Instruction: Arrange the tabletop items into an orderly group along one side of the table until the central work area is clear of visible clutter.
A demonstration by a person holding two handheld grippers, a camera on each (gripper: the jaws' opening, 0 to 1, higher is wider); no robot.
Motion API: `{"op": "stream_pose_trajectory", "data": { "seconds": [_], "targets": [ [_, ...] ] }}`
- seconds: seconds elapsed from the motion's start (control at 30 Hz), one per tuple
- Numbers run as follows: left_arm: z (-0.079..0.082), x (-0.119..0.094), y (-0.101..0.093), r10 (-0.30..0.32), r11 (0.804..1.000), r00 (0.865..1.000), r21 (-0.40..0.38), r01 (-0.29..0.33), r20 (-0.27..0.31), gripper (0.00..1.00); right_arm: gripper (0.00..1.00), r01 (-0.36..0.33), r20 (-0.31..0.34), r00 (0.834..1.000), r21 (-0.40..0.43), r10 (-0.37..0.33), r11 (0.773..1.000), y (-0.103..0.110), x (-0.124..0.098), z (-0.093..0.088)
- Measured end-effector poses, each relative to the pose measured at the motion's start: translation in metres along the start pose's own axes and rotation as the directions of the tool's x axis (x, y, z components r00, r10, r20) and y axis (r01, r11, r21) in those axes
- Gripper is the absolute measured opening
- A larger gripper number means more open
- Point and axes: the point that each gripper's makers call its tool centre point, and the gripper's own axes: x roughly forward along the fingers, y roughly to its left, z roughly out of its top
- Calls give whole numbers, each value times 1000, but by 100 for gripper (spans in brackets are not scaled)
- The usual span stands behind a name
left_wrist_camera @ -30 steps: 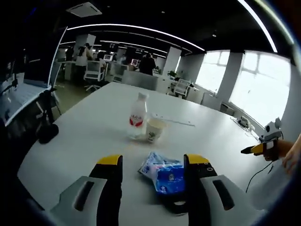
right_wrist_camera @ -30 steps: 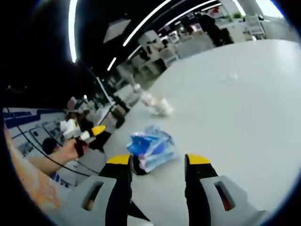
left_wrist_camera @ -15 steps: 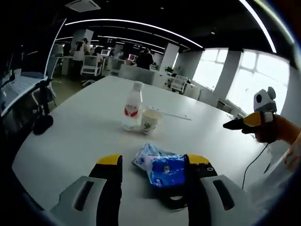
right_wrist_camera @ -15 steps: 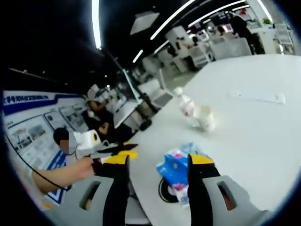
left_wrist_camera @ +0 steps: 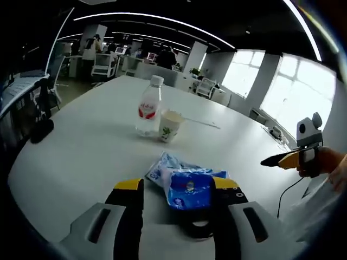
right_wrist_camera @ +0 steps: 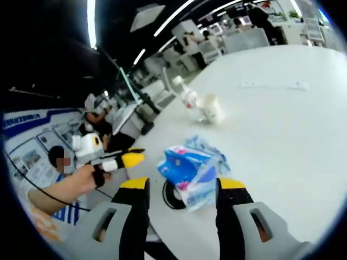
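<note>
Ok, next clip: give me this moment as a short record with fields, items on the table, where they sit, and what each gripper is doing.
surface: white table
bottle: clear plastic bottle, red label, white cap, upright
cup: paper cup, upright, right beside the bottle
packet: blue packet, crumpled, lying near the table edge
dark ring: black round object, partly under the packet
left gripper: open, jaws either side of the packet
right gripper: open, empty, pointed at the packet
grasp: none yet

Glossy crinkled plastic packet point(left_wrist_camera: 187, 183), clear plastic bottle point(left_wrist_camera: 148, 112), matt white table point(left_wrist_camera: 92, 146).
</note>
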Motion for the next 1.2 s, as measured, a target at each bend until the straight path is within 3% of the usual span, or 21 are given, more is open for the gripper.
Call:
{"op": "stream_pose_trajectory", "data": {
  "seconds": [0.13, 0.27, 0.4, 0.57, 0.63, 0.73, 0.83, 0.9, 0.93, 1.0, 1.1, 1.2],
  "targets": [
    [-10, 6, 1, 7, 1000, 1000, -16, -7, -19, 45, 46, 20, 27, 999, 109, -23, 994, -14, -2, -1],
    [-20, 13, 5, 19, 1000, 998, -4, -19, -58, 44, 44, 8, 5, 1000, 86, -9, 996, -13, 8, -1],
    [-31, 24, 10, 30, 999, 995, -35, -33, -97, 40, 43, -24, -54, 998, 63, 28, 998, -4, 32, -7],
    [-42, 35, 9, 59, 998, 986, -3, -60, -154, 27, 42, -16, -84, 996, 82, 23, 996, 0, 68, -10],
    [-42, 36, 7, 66, 998, 986, 1, -66, -154, 15, 41, -17, -98, 995, 84, 25, 996, 3, 77, -13],
    [-44, 36, 8, 84, 996, 984, -10, -86, -159, 2, 38, 5, -160, 987, 39, 2, 999, 0, 89, -25],
    [-51, 34, 9, 101, 994, 979, -13, -105, -180, 0, 34, 35, -268, 963, 24, -27, 999, -11, 92, -53],
    [-52, 33, 8, 100, 994, 980, -16, -104, -171, 0, 22, 59, -236, 971, 51, -45, 997, -21, 91, -54],
    [-51, 33, 8, 99, 994, 981, -17, -104, -169, 0, 15, 36, -207, 978, 101, -15, 994, -17, 90, -50],
    [-52, 33, 6, 100, 994, 980, -16, -105, -171, 0, 4, 13, -186, 982, 116, 9, 993, -15, 89, -45],
    [-52, 32, 4, 118, 993, 978, -4, -120, -172, 0, 2, 12, -176, 984, 82, 2, 997, -15, 89, -41],
    [-48, 29, 4, 138, 990, 980, -17, -142, -146, 0, 0, 10, -171, 985, 104, 8, 995, -14, 91, -40]
  ]
}}
